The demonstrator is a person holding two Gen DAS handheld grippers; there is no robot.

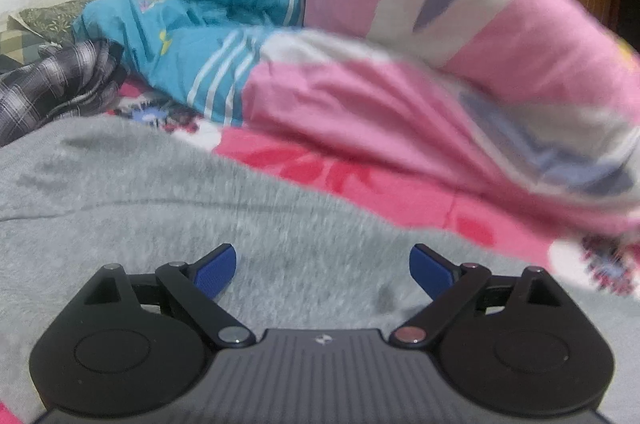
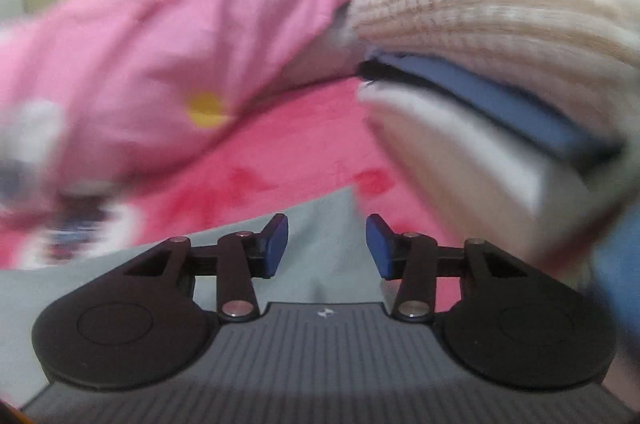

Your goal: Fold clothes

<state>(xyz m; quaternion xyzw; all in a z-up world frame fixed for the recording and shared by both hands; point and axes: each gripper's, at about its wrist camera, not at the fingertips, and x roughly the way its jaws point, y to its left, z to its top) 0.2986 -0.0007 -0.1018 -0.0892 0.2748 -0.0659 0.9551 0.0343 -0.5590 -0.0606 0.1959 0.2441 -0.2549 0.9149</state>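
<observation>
1. The grey garment (image 1: 140,192) lies flat on the red bedsheet (image 1: 320,168), directly under the left gripper (image 1: 323,266), whose jaws gape empty.
2. The right gripper (image 2: 327,244) stands parted over the garment's edge, gripping nothing.
3. Only the right view shows a folded stack (image 2: 500,72); only the left shows plaid cloth (image 1: 52,84).

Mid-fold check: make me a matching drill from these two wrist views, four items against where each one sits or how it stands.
Items:
1. grey garment
2. plaid cloth
3. cream knit
4. left gripper

Descriptions:
A. on top of a folded stack at the right of the right wrist view
B. open, nothing between its pads
C. bunched at the far left edge of the left wrist view
D. spread directly beneath the left gripper

Pairs: 1-D, 2-C, 3-A, 4-B
</observation>
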